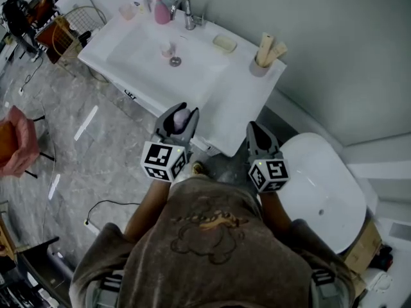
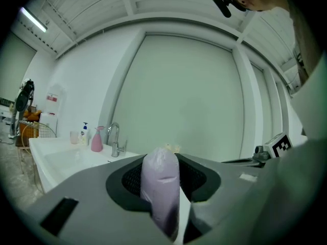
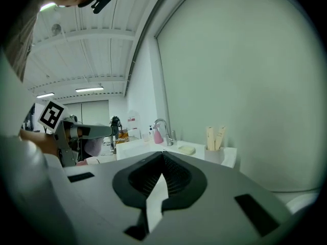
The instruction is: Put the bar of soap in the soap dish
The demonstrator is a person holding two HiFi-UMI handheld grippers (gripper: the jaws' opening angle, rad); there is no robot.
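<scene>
**STATUS: SOAP GRIPPED, DISH NOT YET REACHED**

The room is a bathroom with a grey stone floor. A white washbasin counter (image 1: 247,101) stands against the wall ahead of me, and a toilet (image 1: 321,185) is on my right. The soap dish (image 1: 225,43) sits on the counter's back edge, between the faucet (image 1: 186,11) and a cup of upright sticks (image 1: 262,61).

Done: pickup. My left gripper (image 1: 182,111) is clamped on the bar of soap (image 2: 161,185). It is a pale lilac bar in clear wrap, standing on end between the pads and projecting past them.

My right gripper (image 1: 255,128) has its fingers together, with nothing between them.

Left to do, as I judge it: the whole delivery.
1. Carry the bar across the basin; it is now short of the counter's near edge, well apart from the dish.
2. Lower it into the dish.
3. Release the grip.
</scene>
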